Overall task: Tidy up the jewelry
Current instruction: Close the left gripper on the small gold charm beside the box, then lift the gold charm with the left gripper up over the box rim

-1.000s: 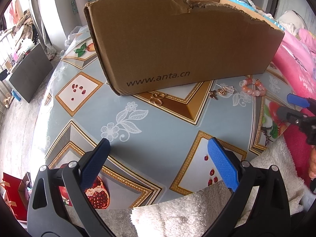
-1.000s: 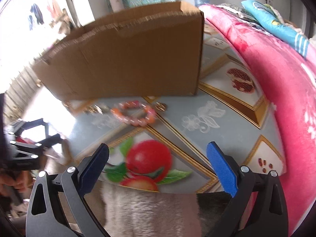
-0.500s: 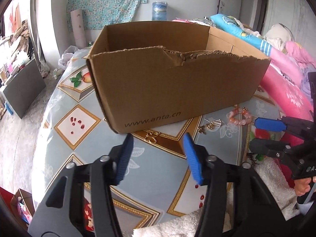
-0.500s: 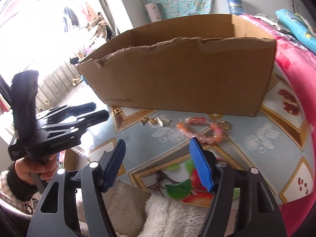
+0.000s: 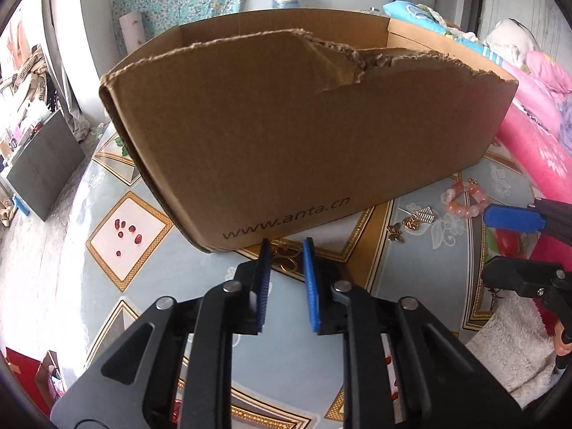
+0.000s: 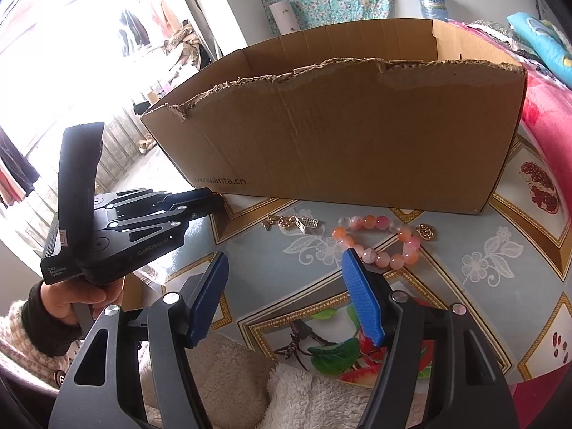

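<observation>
**Jewelry on table before box; neither gripper loaded**

A pink-orange bead bracelet [image 6: 379, 243] and small gold charms [image 6: 293, 223] are found on the patterned tablecloth [image 6: 482, 236], just in front of the cardboard box [image 6: 357, 132]. A gold clasp piece [image 5: 286, 255] is seen between the narrowed, empty jaws of the left gripper [image 5: 286, 279]. The right gripper [image 6: 286, 293] is held wide apart near the bracelet, gripping nothing.

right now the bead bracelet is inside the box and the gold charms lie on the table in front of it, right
Not quite. The bead bracelet is not inside the box; it lies on the table in front of it, to the right of the gold charms, as the right wrist view shows. The charms are on the table as you said.
</observation>
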{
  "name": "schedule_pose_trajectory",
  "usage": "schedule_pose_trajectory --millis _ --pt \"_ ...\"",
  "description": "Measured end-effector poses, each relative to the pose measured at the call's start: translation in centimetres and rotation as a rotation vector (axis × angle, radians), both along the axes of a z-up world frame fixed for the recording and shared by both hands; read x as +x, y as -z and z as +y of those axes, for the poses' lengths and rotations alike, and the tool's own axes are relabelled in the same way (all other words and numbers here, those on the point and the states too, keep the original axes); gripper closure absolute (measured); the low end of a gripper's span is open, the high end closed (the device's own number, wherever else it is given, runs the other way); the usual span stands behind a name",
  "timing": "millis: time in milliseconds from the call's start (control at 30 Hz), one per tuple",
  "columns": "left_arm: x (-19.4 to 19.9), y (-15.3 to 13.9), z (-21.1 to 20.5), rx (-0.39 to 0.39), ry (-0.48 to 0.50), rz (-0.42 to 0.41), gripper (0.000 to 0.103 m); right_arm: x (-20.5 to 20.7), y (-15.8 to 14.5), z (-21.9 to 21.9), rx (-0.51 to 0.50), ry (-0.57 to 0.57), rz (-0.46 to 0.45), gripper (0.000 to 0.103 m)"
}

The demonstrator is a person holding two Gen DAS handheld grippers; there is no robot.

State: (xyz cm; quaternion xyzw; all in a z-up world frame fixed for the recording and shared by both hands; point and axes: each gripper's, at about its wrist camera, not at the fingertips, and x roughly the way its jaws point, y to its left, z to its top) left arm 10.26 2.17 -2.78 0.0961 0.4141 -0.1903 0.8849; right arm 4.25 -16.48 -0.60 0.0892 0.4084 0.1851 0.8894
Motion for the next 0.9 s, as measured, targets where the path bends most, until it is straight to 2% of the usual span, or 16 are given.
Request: schedule_pose_trajectory --millis 167,633,900 --pt "-0.1 0.0 -0.2 0.015 0.009 -0.004 0.091 0.1 0.3 0.0 0.007 0.004 0.004 0.044" --pt "-1.7 -0.6 1.0 -0.056 0.013 0.030 0.091 -0.9 -0.4 -0.5 0.007 0.024 -0.021 0.044" --pt "-2.0 -0.9 1.5 -0.074 0.002 0.007 0.091 -0.7 -0.5 0.9 0.004 -0.026 -0.012 0.059"
